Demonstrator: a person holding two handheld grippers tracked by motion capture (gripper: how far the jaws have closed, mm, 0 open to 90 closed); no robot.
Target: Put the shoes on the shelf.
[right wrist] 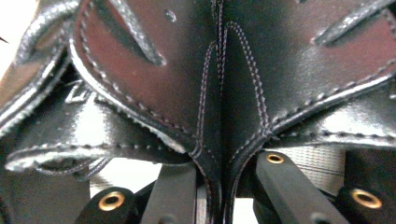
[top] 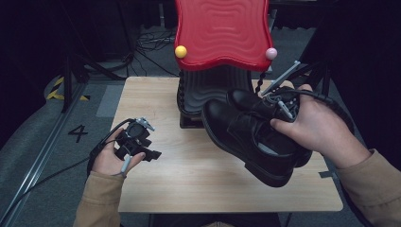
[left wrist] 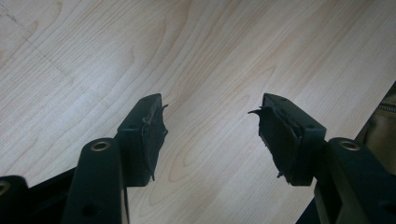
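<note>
Sleeves at bottom edge. Left gripper (top: 142, 146) released, idle just over the table (top: 198, 170), jaws spread. Right gripper (top: 279, 108) clenched on both black shoes (top: 250, 137) at their heels, lifted before the red rack (top: 221, 33). Likely carrying step; next probably needs a steady set-down.

Right claw (top: 278, 109) holds a pair of black shoes (top: 250, 135) above the table (top: 189, 175); left claw (top: 147, 153) rests low.

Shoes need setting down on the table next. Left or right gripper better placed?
Right. The right gripper is shut on the heels of the black shoes, held over the table. The left gripper hangs open over bare wood, apart from them.
</note>
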